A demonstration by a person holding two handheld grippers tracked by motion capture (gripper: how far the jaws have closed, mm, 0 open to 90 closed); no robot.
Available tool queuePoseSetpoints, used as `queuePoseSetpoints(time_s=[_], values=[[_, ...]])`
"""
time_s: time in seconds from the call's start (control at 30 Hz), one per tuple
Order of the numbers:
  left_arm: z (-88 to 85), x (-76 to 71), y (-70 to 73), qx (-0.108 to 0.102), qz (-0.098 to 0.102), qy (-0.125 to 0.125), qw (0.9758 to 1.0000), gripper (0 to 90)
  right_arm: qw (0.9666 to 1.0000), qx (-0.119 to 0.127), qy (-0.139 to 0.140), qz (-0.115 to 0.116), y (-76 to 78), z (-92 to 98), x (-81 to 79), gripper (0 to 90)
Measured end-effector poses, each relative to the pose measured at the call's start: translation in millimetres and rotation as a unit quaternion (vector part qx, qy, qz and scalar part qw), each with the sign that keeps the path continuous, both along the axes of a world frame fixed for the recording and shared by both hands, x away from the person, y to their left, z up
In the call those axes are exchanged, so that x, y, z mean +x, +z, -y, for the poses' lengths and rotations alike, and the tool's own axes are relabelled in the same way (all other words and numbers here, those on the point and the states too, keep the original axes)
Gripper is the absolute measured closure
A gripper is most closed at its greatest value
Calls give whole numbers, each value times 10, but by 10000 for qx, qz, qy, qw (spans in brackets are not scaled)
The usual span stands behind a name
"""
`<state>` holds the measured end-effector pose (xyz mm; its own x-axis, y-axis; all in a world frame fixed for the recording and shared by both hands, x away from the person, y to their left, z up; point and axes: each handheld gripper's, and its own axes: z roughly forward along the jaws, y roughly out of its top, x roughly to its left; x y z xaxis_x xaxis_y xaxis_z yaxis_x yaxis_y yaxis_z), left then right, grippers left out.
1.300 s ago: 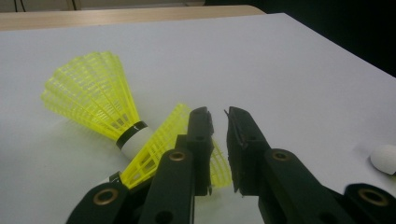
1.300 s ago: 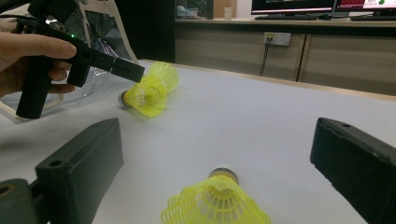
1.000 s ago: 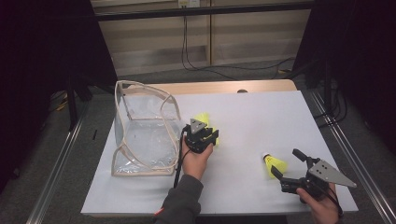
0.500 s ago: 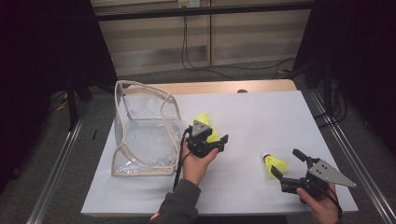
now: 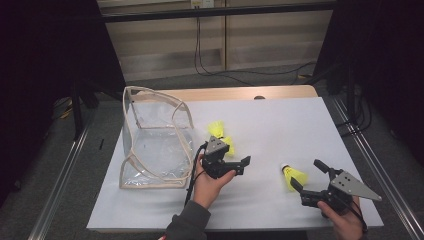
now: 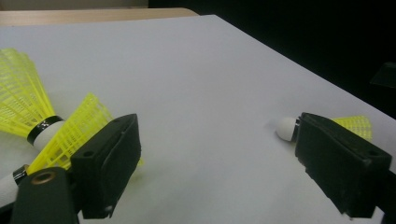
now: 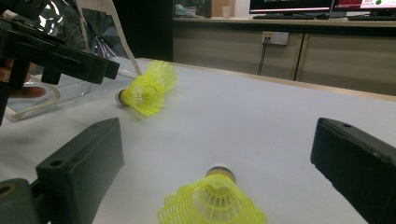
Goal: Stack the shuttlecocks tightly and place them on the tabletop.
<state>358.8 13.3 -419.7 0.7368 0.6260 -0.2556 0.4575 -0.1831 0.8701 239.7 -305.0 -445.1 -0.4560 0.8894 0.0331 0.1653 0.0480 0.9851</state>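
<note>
Three yellow shuttlecocks lie on the white table [image 5: 280, 125]. Two of them [image 5: 220, 131] lie crossed beside a clear plastic bag [image 5: 155, 145]; they show at the left in the left gripper view [image 6: 28, 105]. My left gripper [image 5: 237, 156] hovers just right of that pair, open and holding nothing. The third shuttlecock [image 5: 291, 176] lies alone, cork pointing away, just ahead of the open jaws of my right gripper [image 5: 307, 175]. In the right gripper view that shuttlecock [image 7: 212, 203] sits low between the jaws, untouched. In the left gripper view, part of it [image 6: 357, 125] peeks from behind the right jaw.
The bag stands open-topped at the table's left, its trim beige. In the right gripper view the left gripper [image 7: 60, 56] and the bag [image 7: 79, 28] show at upper left. Bare white tabletop spans the middle and far right. Dark floor and rails flank the table.
My left gripper has slid right and toward the person, away from the shuttlecock pair, and its jaws now stand spread. The right gripper and all shuttlecocks have stayed put.
</note>
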Motion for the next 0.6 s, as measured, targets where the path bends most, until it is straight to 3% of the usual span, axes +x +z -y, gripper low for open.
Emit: queuePoseSetpoints(time_s=[0.6], values=[[-44,-183,-53,-116,-84,-388,9991,79,10000,-24,-24,-12,2,6,1,19]])
